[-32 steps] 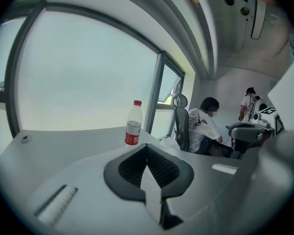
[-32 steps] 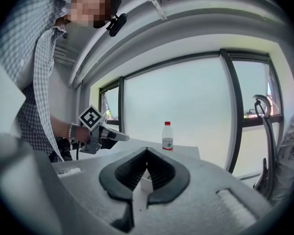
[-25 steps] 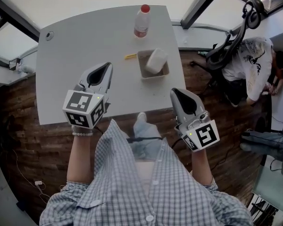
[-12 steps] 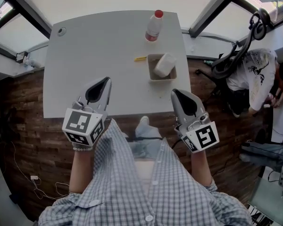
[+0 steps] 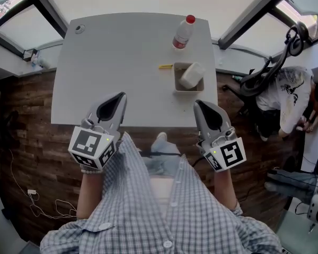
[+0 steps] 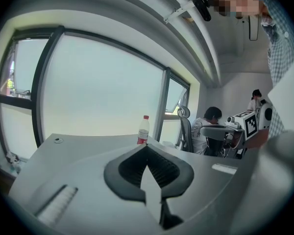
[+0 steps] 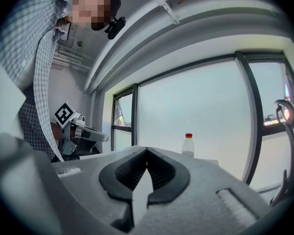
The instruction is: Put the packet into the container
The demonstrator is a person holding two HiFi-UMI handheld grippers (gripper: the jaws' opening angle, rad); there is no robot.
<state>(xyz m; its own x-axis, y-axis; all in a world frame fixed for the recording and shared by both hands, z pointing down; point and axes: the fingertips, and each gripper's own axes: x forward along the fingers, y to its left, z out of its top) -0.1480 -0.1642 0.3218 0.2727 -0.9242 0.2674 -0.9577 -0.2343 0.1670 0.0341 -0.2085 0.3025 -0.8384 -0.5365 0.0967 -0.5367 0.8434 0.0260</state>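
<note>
A white packet (image 5: 193, 74) lies tilted inside the small beige container (image 5: 179, 85) on the far right part of the grey table (image 5: 122, 57). My left gripper (image 5: 118, 96) hangs over the table's near edge, well to the left of the container, shut and empty. My right gripper (image 5: 200, 105) is just short of the near edge, below the container, its jaws closed together with nothing between them. In the left gripper view the shut jaws (image 6: 147, 147) point across the table. In the right gripper view the closed jaws (image 7: 147, 152) point the same way.
A clear bottle with a red cap (image 5: 183, 33) lies beyond the container, also seen upright as the bottle (image 6: 143, 130) and the bottle (image 7: 187, 146). A small yellow item (image 5: 166, 66) lies left of the container. A seated person (image 5: 289, 97) and an office chair (image 5: 265, 70) are at right.
Both grippers have drawn back toward the table's near edge, the left one farther. The packet stays in the container.
</note>
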